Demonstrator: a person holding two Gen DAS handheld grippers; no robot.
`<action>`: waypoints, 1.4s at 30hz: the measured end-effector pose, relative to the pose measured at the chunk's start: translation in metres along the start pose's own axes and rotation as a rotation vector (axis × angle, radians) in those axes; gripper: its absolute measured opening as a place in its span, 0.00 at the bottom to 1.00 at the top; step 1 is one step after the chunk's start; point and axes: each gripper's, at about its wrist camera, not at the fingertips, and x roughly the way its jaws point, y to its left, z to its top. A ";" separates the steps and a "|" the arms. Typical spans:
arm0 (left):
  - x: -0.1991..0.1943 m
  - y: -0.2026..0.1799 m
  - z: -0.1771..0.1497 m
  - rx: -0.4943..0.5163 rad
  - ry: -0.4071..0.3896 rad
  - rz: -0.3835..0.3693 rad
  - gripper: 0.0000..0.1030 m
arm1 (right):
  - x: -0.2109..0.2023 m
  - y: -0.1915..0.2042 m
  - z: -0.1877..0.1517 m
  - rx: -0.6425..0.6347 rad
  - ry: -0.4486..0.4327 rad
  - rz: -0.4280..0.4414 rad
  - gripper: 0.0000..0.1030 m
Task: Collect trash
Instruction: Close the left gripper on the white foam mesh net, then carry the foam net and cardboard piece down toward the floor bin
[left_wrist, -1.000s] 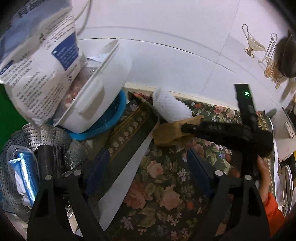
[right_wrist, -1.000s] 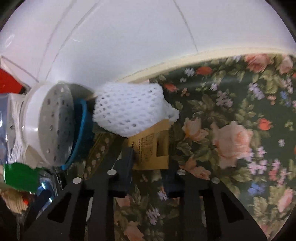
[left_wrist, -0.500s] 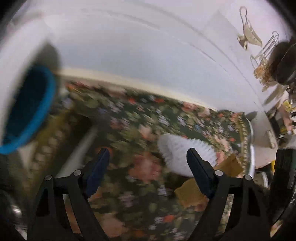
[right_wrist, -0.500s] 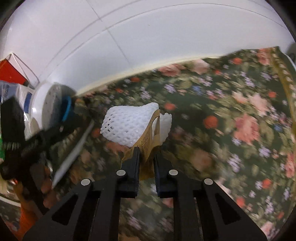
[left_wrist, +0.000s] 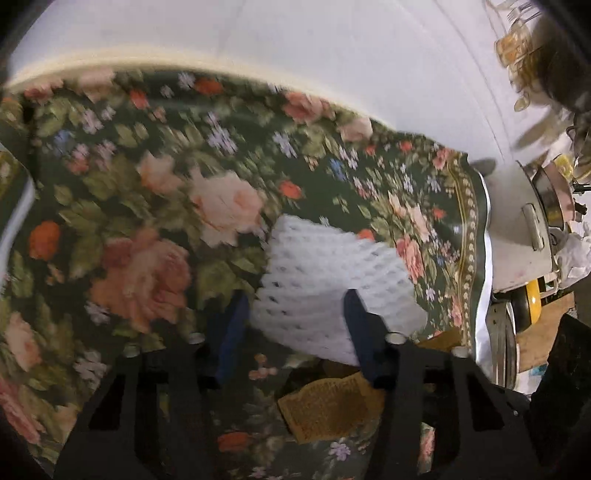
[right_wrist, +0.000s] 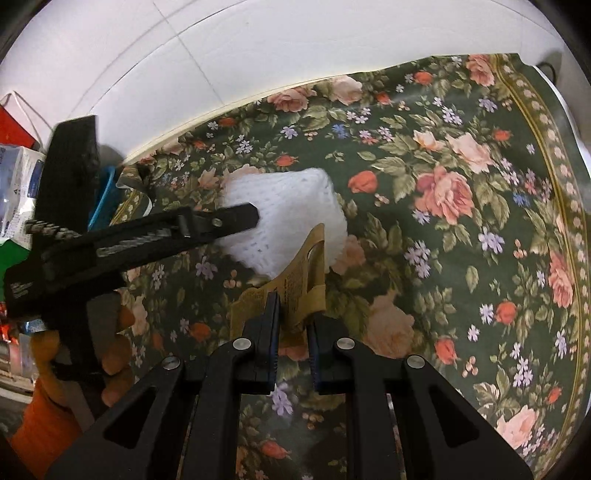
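the foam net (left_wrist: 334, 291) and brown paper (right_wrist: 295, 291) sit together on the floral cloth (right_wrist: 461, 221). right gripper (right_wrist: 293, 332) is pinching the paper, left gripper (left_wrist: 291, 325) is closing around the net. nothing binned yet, looks like early days.

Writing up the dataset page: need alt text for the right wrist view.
The right claw is clamped on a brown paper bag lying on a floral tablecloth, with white foam netting against the bag. From the left, the left claw, held by a hand, closes around the netting.
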 end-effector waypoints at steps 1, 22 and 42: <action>0.004 0.000 -0.002 -0.013 0.007 -0.011 0.39 | -0.003 -0.001 -0.002 0.000 -0.004 -0.001 0.12; -0.105 -0.137 -0.087 0.177 -0.363 0.360 0.07 | -0.158 -0.088 -0.049 -0.056 -0.212 -0.012 0.12; -0.190 -0.218 -0.291 0.189 -0.441 0.413 0.07 | -0.274 -0.090 -0.168 -0.145 -0.327 0.027 0.12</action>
